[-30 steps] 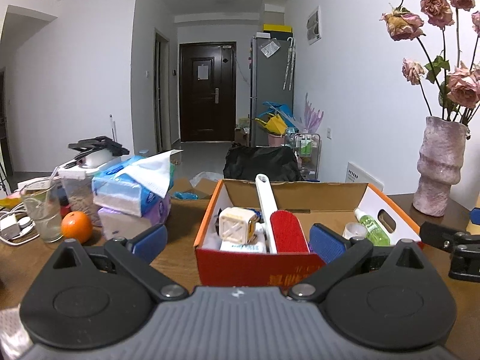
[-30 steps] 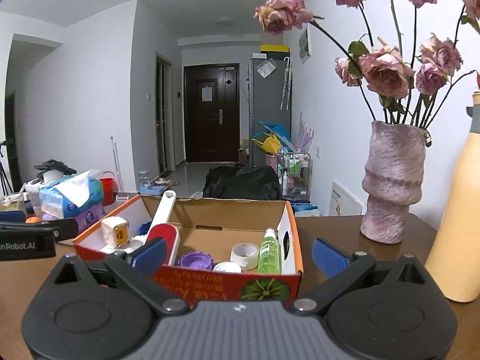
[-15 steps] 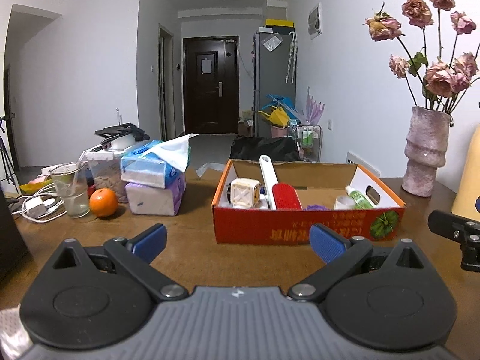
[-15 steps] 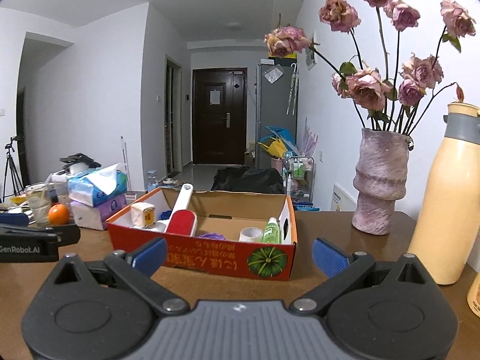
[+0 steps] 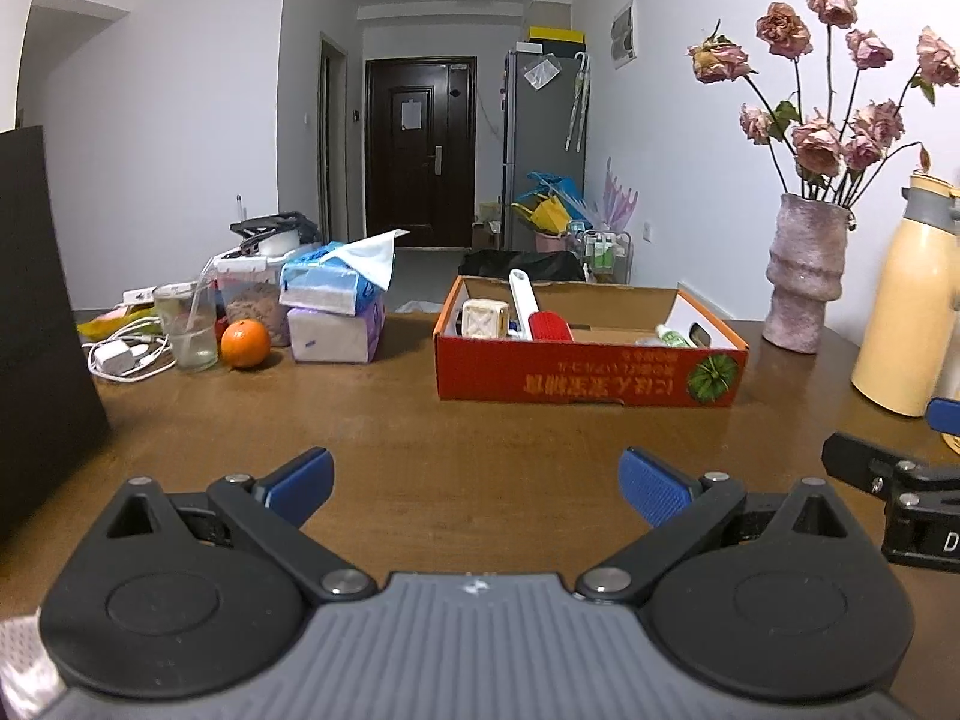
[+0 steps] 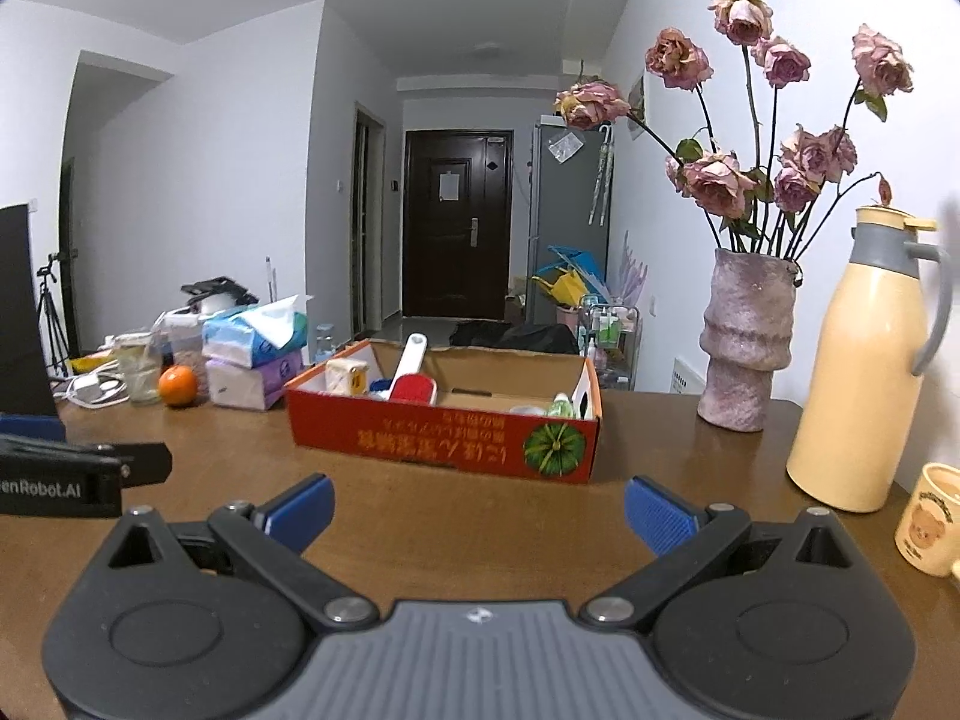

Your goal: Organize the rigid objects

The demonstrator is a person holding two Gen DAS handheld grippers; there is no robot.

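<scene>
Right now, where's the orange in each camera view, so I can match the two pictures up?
Left wrist view: the orange sits on the table at left of centre, between the glass and the tissue packs.
Right wrist view: the orange is further left, again between the glass and the tissue packs.
Shared landmark: the red box, to the orange's right in both.

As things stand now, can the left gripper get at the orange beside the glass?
Probably yes. The left gripper is open and holds nothing, and bare table lies between it and the orange. The glass and the tissue packs flank the orange closely, so it should come in from the front.
</scene>
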